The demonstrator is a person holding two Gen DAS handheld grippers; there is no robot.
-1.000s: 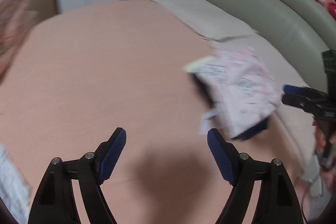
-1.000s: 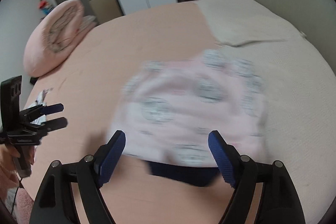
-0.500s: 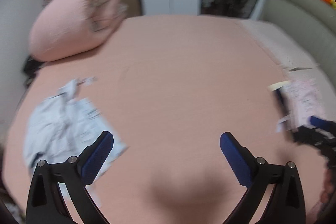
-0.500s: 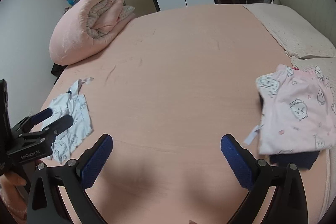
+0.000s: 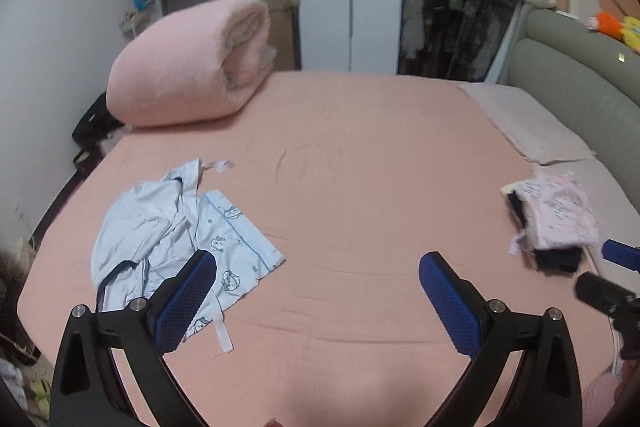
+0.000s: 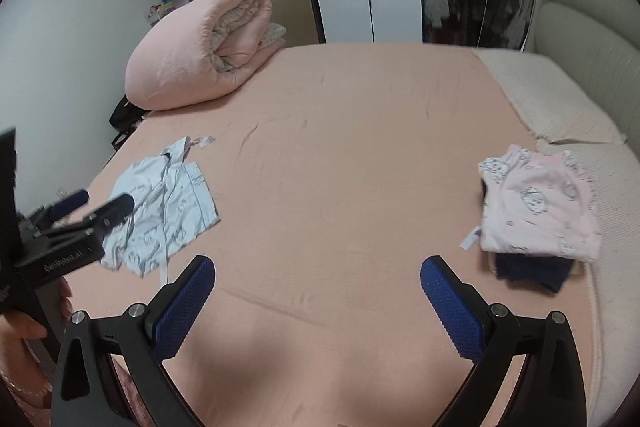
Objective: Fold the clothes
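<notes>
A pink bed sheet [image 5: 340, 167] fills both wrist views. The left gripper [image 5: 318, 291] and right gripper [image 6: 318, 293] hover above its near edge, fingers spread wide and holding nothing. A crumpled pale blue garment [image 5: 168, 239] with cartoon prints lies loose on the left side of the bed, its ties trailing, probably the next piece to fold. On the right, a folded pink garment [image 6: 536, 211] sits on top of a dark navy one [image 6: 532, 273], stacked aside near the cream pillow [image 6: 548, 99], seemingly to leave the middle free for folding. A rolled pink duvet [image 5: 188, 71] rests at the far corner
</notes>
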